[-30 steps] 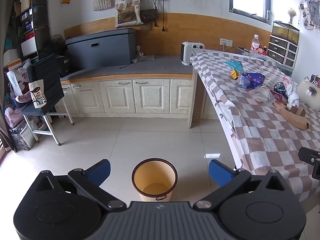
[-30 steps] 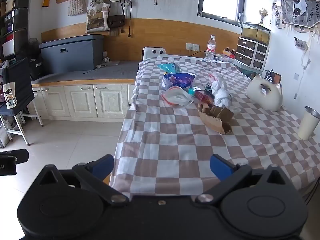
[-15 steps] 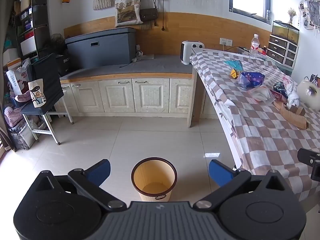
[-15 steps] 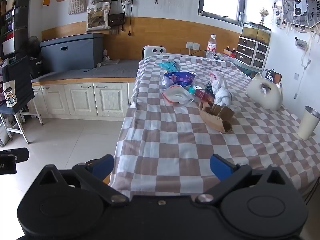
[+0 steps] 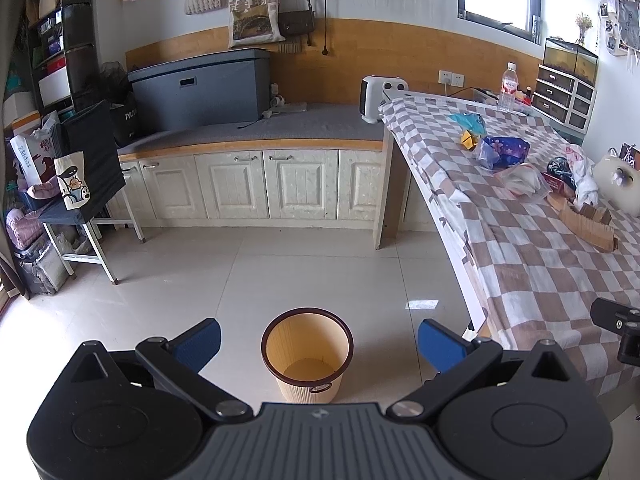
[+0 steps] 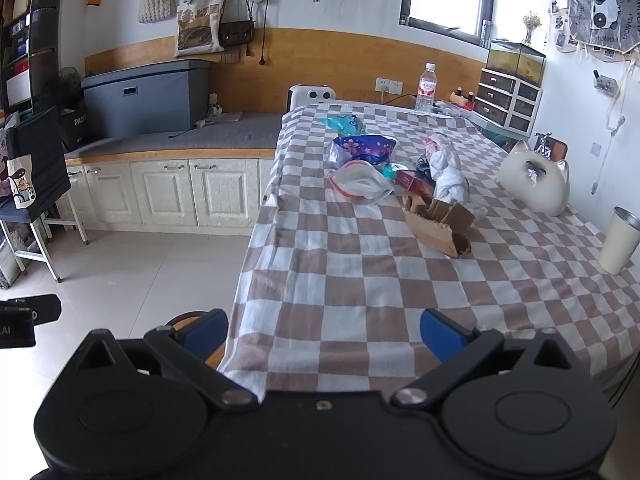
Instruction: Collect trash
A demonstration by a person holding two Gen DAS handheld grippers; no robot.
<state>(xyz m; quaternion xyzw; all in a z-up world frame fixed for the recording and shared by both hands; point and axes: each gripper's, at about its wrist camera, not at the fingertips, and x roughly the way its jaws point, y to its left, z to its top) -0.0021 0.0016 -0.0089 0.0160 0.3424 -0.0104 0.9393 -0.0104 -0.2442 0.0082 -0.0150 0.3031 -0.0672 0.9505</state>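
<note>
Both grippers, left and right, gape; bin on floor.

1 bin on floor, 1 water bottle, 1 metal cup, 1 brown paper bag, 2 grippers; wrappers approx. 5+, pile overlaps.

The wastebasket stands on the floor, left of the table. On the tabletop, snack bags lie toward the far edge, a paper bag nearer the middle, a cup at the right edge.
</note>
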